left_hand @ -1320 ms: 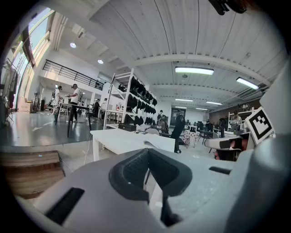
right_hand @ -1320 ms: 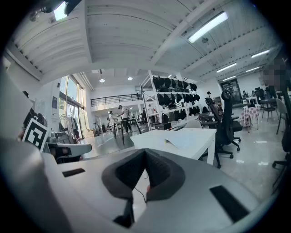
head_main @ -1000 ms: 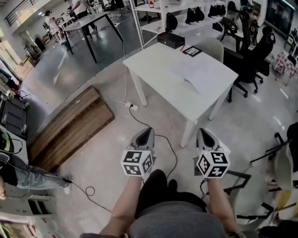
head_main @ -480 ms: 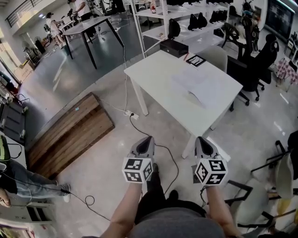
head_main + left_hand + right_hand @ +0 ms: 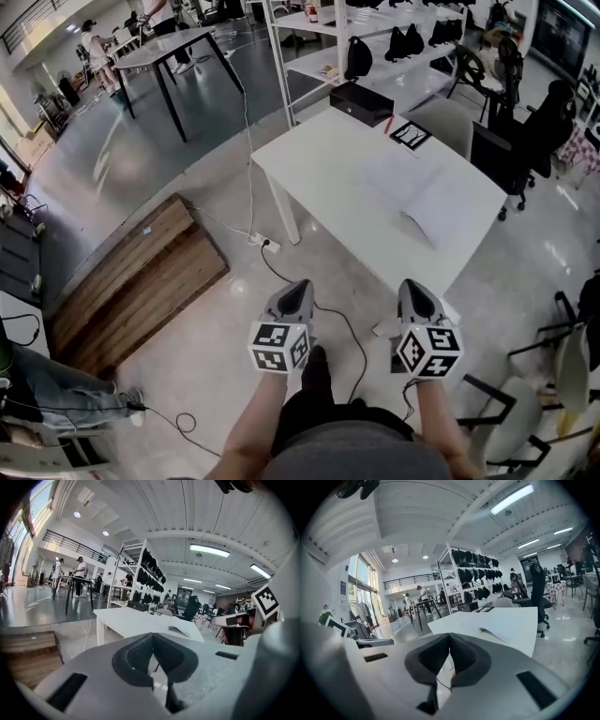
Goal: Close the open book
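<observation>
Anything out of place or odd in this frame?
Nothing damaged or spilled. The open book lies flat on the white table, one page edge lifted; a black cable trails loose across the floor.

Bright open workshop, pale polished floor point(image 5: 216, 347)
Straight ahead of the left gripper point(image 5: 297, 287) and right gripper point(image 5: 413, 287) stands a white table point(image 5: 356, 169), white shelving point(image 5: 319, 64) and black office chairs point(image 5: 548, 117) beyond it; left of the left gripper lies a wooden platform point(image 5: 131, 277); strip lights point(image 5: 209, 550) overhead, tall windows point(image 5: 361, 585) far left.
</observation>
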